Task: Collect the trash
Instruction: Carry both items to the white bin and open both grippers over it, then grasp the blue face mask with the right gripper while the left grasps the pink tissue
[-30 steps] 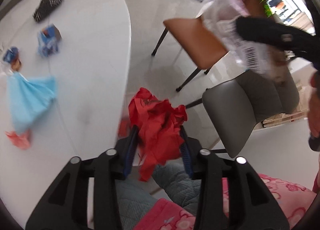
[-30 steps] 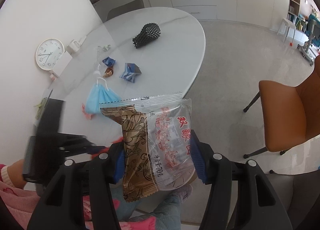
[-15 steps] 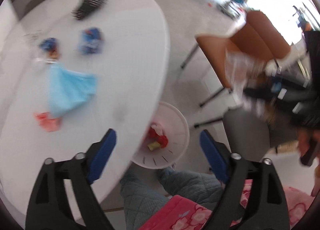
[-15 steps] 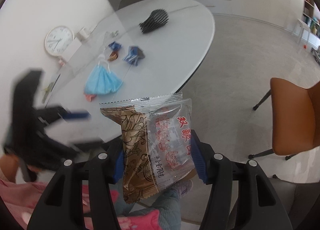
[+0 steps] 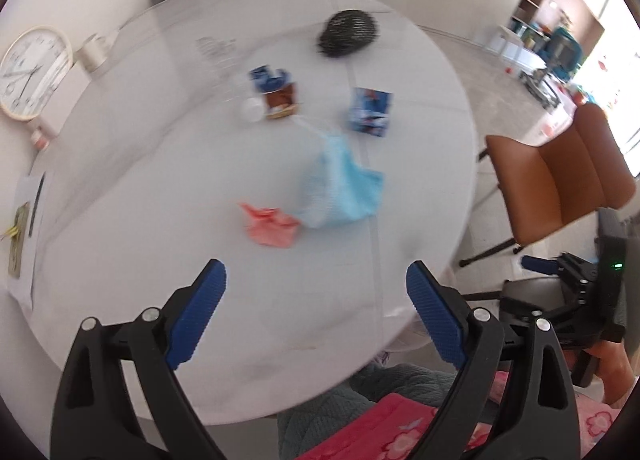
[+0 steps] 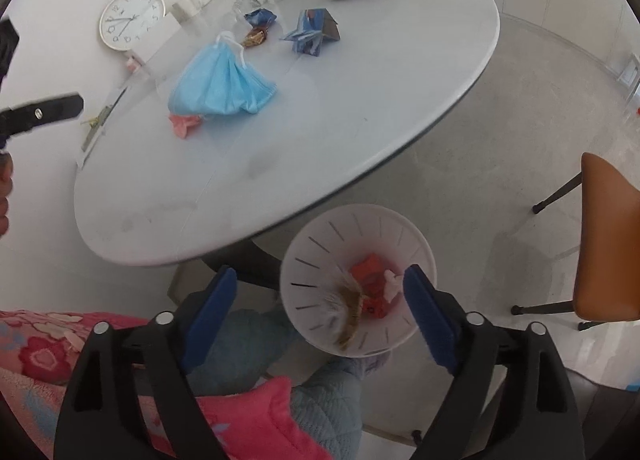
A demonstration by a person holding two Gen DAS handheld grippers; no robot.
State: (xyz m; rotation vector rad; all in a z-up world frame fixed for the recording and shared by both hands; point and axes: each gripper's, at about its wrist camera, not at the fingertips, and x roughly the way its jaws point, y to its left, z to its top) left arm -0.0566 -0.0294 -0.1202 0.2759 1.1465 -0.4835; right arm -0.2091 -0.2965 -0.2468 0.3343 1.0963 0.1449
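My left gripper (image 5: 316, 280) is open and empty above the white round table (image 5: 160, 260). Ahead of it lie a pink wrapper (image 5: 272, 224), a blue face mask (image 5: 340, 188), a blue carton (image 5: 370, 111), a blue-and-brown candy wrapper (image 5: 276, 94) and a black mesh sleeve (image 5: 348, 33). My right gripper (image 6: 320, 284) hangs over the white bin (image 6: 320, 244) on the floor, its jaws opening with nothing between the pads. The brown snack packet (image 6: 348, 308) is a blur falling inside the bin, beside a red wrapper (image 6: 370, 280).
An orange chair (image 6: 608, 240) stands right of the bin. A wall clock (image 6: 132, 19), a white cup (image 5: 94, 52) and a paper with a pen (image 5: 24, 220) sit at the table's far left. The person's teal-trousered knees (image 6: 332, 400) are just below the bin.
The left gripper let the red wrapper drop into the bin, opened wide and swung over the table. The right gripper sank over the bin and released the snack packet.
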